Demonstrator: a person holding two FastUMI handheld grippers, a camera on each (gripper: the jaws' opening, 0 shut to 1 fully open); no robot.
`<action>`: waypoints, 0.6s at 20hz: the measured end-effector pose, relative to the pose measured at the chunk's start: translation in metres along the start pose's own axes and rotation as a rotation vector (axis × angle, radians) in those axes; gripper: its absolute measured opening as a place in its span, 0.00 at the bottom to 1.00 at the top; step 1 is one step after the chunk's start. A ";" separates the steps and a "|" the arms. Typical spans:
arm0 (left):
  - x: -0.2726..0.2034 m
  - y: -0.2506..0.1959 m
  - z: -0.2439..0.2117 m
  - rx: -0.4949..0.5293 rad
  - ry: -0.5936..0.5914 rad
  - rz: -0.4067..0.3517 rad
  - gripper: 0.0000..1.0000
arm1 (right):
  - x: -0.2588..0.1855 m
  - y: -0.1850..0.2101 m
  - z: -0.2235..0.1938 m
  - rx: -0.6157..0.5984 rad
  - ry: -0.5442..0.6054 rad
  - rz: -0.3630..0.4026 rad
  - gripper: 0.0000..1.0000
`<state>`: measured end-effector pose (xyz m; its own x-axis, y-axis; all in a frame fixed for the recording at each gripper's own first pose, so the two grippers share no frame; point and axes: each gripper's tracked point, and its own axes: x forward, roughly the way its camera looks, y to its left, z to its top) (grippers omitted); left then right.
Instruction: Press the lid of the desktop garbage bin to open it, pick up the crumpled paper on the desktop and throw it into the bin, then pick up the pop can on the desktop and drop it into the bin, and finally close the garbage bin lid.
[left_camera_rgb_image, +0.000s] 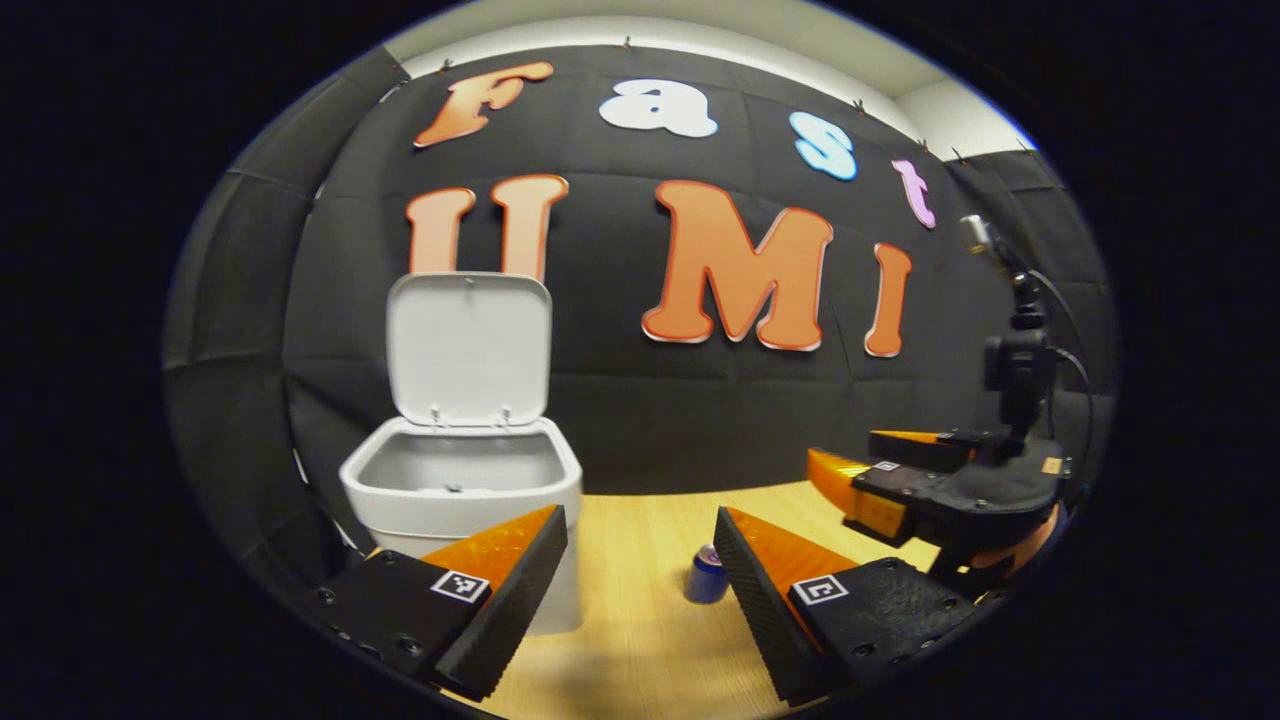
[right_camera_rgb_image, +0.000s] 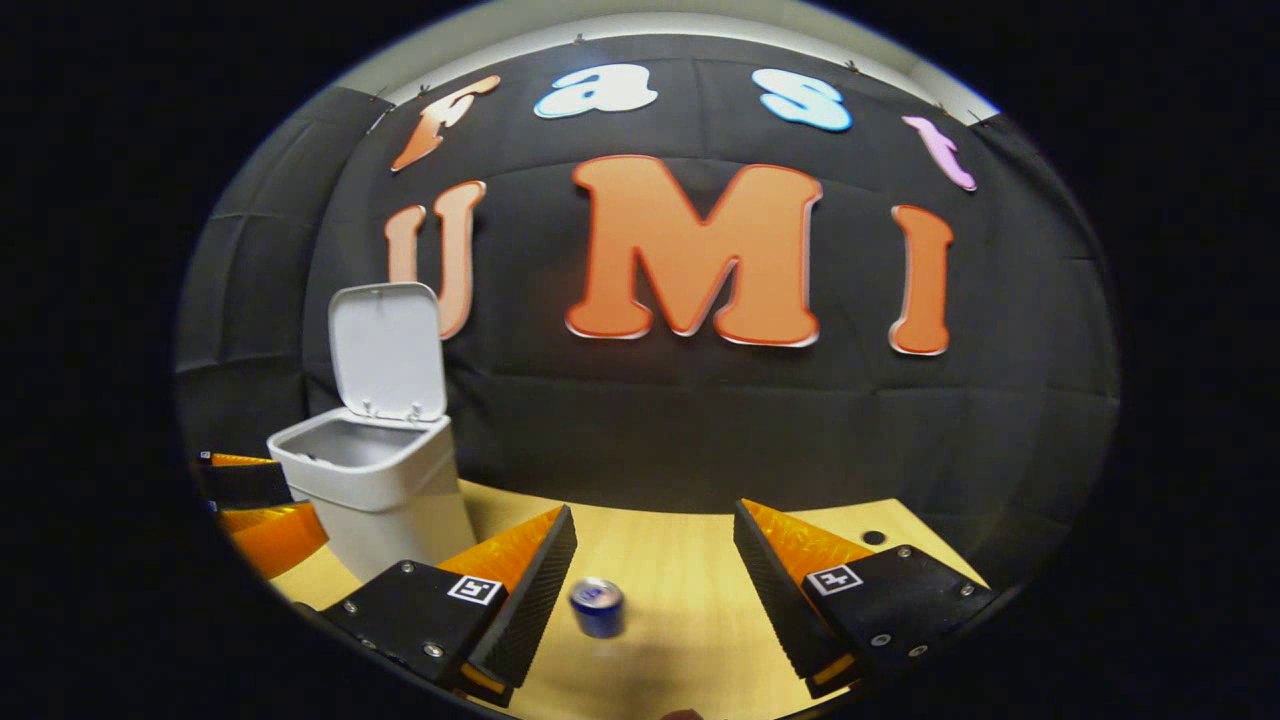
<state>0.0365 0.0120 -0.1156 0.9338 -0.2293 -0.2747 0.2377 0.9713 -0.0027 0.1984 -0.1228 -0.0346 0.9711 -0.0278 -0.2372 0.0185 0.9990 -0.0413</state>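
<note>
Blue can (right_camera_rgb_image: 597, 607) stands upright on the counter (right_camera_rgb_image: 690, 590) between my right hand-held gripper (right_camera_rgb_image: 655, 585) fingers, spread wide and empty, at 6 o'clock in its view; I judge I am lining up to grab it. My left hand-held gripper (left_camera_rgb_image: 640, 575) is also open, empty. At 10 o'clock the bin (right_camera_rgb_image: 365, 480) waits, lid (right_camera_rgb_image: 388, 350) raised for the drop. I see no paper.
</note>
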 end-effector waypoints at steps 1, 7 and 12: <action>0.013 -0.013 -0.022 0.025 0.064 -0.023 0.94 | -0.008 -0.012 -0.014 0.011 0.031 -0.019 0.94; 0.115 -0.072 -0.121 -0.021 0.302 -0.134 0.96 | -0.035 -0.072 -0.032 0.003 0.079 -0.112 0.94; 0.175 -0.078 -0.193 0.044 0.487 -0.102 0.96 | -0.045 -0.117 -0.031 0.012 0.076 -0.196 0.94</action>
<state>0.1295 -0.0914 -0.3494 0.6745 -0.2573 -0.6920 0.3425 0.9394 -0.0155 0.1453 -0.2393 -0.0490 0.9279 -0.2239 -0.2982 0.2087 0.9745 -0.0824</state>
